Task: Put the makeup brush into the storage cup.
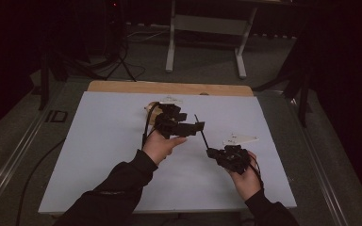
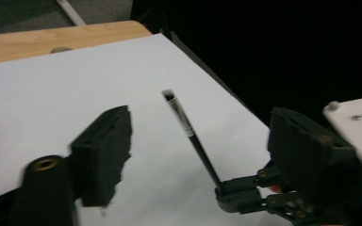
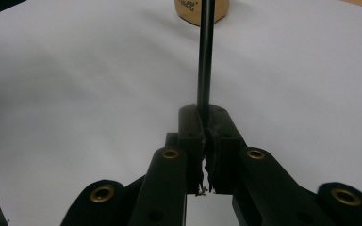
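Pen [image 3: 206, 52]: one slim black stick, clamped at its lower end between the closed jaws of the right gripper [image 3: 206, 123], shaft standing up and away from the jaws over the sheet. Two grippers, two hands. Left gripper [image 1: 188, 128] sits just beside the pen's free end; in the left gripper view the pen rises between its jaws, which stand apart and aren't touching it. One round tan object [image 3: 201, 10] lies on the sheet past the pen tip, small dark print on it, too blurred to read. Surface: white sheet [image 1: 103, 141] over a wooden tabletop [image 1: 122, 86], wood edge showing at the far side. Room is dark, grey floor, one white frame stand [image 1: 207, 28] behind the table, "ID" marked on the floor [image 1: 56, 116] at left.
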Demonstrator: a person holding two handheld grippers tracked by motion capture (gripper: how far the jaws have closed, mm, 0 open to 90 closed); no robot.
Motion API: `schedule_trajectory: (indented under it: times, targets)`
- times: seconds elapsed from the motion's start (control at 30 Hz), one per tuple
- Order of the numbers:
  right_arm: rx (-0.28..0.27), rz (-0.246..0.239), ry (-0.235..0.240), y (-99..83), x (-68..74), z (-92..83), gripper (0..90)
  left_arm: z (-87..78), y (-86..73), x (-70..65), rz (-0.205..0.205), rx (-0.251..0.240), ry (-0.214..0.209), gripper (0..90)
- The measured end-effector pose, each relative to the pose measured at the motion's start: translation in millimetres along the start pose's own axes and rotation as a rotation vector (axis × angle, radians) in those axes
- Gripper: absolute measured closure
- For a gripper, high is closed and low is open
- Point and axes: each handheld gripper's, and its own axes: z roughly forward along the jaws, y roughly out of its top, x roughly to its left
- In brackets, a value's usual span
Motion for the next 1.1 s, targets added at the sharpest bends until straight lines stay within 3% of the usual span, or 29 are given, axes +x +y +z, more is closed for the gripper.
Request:
schedule_trajectory:
  times: [0.23,0.5,0.67,0.97,1.1]
  targets:
    - [0.002,0.000,0.001,0.1,0.4,0.0,85.7,11.1,-11.7,8.0,-0.049,-0.025,-0.017,47.3]
    - [0.006,-0.005,0.003,-0.5,0.5,1.2,85.7,19.3,-14.9,14.8,-0.116,-0.064,-0.030,58.7]
    - [0.008,-0.007,0.007,-0.7,0.9,1.5,85.7,23.1,-14.6,14.8,-0.125,-0.069,-0.039,69.9]
    - [0.012,-0.009,0.010,-0.8,0.9,2.1,85.7,26.0,-13.0,10.9,-0.118,-0.064,-0.024,79.2]
    - [0.017,-0.007,0.010,-1.4,0.9,3.3,85.7,26.4,-12.6,10.6,-0.167,-0.053,-0.029,80.8]
